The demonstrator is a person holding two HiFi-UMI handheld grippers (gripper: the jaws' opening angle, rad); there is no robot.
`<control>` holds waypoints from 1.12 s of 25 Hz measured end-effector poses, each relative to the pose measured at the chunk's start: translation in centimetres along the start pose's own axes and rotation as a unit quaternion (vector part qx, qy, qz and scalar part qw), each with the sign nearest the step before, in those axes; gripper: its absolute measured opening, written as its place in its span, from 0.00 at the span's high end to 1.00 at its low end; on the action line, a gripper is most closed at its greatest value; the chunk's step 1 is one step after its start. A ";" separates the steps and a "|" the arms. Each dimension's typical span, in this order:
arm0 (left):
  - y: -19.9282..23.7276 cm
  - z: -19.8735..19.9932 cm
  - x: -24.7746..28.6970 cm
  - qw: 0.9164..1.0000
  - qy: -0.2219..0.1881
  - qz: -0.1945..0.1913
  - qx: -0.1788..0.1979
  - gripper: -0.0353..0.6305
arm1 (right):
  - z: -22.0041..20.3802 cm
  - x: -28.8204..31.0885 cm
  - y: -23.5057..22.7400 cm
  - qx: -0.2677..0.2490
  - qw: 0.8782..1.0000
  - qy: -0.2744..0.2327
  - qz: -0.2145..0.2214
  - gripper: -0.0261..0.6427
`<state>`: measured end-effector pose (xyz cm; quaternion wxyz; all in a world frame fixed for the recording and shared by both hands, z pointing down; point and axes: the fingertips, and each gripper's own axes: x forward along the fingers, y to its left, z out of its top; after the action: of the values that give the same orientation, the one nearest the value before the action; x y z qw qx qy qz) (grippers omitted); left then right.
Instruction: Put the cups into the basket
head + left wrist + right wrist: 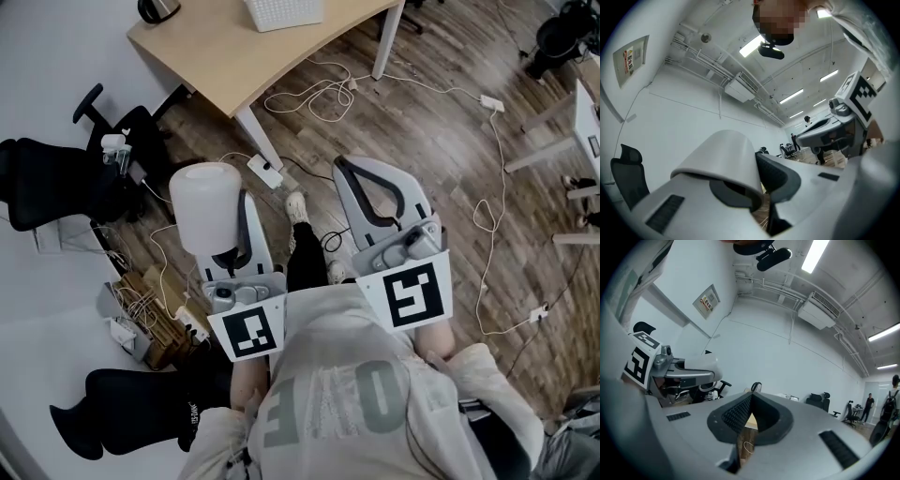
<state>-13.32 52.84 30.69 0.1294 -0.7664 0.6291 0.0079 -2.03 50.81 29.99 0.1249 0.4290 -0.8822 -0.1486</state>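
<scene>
Cup (208, 206) is in the carry step: the left claw (239, 234) is clenched on it and holds it up over the floor (422, 122), well apart from the basket (284, 11), which stands on the far end of the bench (216, 47). In the left gripper view the ribbed dark pad of one jaw presses the cup's (724, 161) outer wall. The other pad appears to sit under the rim, inside the mouth, so the grip looks to be a pinch on the wall alone. The right claw (345, 171) is clenched on nothing; its own view shows the two pads meeting at the tips of that claw (750, 404) with only floor in the slit below.

The next move, as I judge it, calls for a long reach forward to bring the cup above the basket's opening before the left claw lets go.

The cup is plain white, smooth and matt, a tapered tube with a rounded closed end, probably thin plastic that would flex under a hard squeeze. The basket is white with a fine lattice wall. The bench has a pale wood top with a curved edge and white legs. Loose cables (487, 225) trail across the dark plank floor.
</scene>
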 end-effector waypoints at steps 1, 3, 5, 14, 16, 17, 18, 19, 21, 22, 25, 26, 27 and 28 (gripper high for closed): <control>0.3 0.1 0.5 1.000 -0.005 0.003 0.000 0.88 | 0.0 0.6 -0.1 0.005 1.000 -0.003 0.003 0.96; 1.0 0.1 2.1 1.000 -0.018 0.004 -0.001 0.88 | -0.1 2.3 -0.6 0.000 1.000 -0.004 0.000 0.96; 1.7 -0.3 4.2 1.000 -0.026 0.005 -0.004 0.88 | -0.5 4.3 -1.3 -0.024 1.000 0.007 -0.004 0.96; 4.6 -2.9 15.6 0.999 -0.033 -0.021 -0.017 0.88 | -1.8 13.4 -6.4 -0.066 0.997 0.039 -0.009 0.96; 5.4 -3.2 18.2 0.999 -0.030 -0.027 -0.022 0.88 | -1.7 15.9 -7.7 -0.067 0.997 0.043 -0.008 0.96; 5.9 -3.2 19.5 0.999 -0.032 -0.031 -0.024 0.88 | -1.5 17.2 -8.3 -0.067 0.997 0.043 -0.008 0.96; 6.5 -3.3 20.9 0.999 -0.034 -0.034 -0.025 0.88 | -1.3 18.6 -9.0 -0.068 0.997 0.044 -0.009 0.96; 7.1 -3.4 22.4 0.998 -0.035 -0.037 -0.026 0.88 | -1.1 20.0 -9.7 -0.071 0.996 0.045 -0.009 0.96; 8.3 -3.8 25.2 0.998 -0.036 -0.042 -0.028 0.88 | -0.9 22.8 -10.9 -0.076 0.996 0.047 -0.010 0.96; 8.9 -4.1 26.6 0.998 -0.036 -0.044 -0.030 0.88 | -0.9 24.1 -11.5 -0.077 0.996 0.049 -0.012 0.96; 10.7 -4.8 30.4 0.998 -0.039 -0.047 -0.032 0.88 | -1.1 28.0 -13.3 -0.081 0.995 0.054 -0.015 0.96; 11.3 -5.1 31.6 0.997 -0.041 -0.047 -0.034 0.88 | -1.2 29.2 -13.9 -0.083 0.995 0.056 -0.015 0.96; 11.8 -5.4 32.7 0.997 -0.042 -0.048 -0.035 0.88 | -1.3 30.3 -14.3 -0.084 0.995 0.056 -0.015 0.96; 12.3 -5.7 33.7 0.997 -0.042 -0.049 -0.036 0.88 | -1.4 31.4 -14.8 -0.081 0.995 0.056 -0.016 0.96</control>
<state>-19.06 17.07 27.96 0.1287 -0.7993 0.5843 0.0562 -9.74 16.99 28.75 0.2058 0.4387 -0.8522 -0.1973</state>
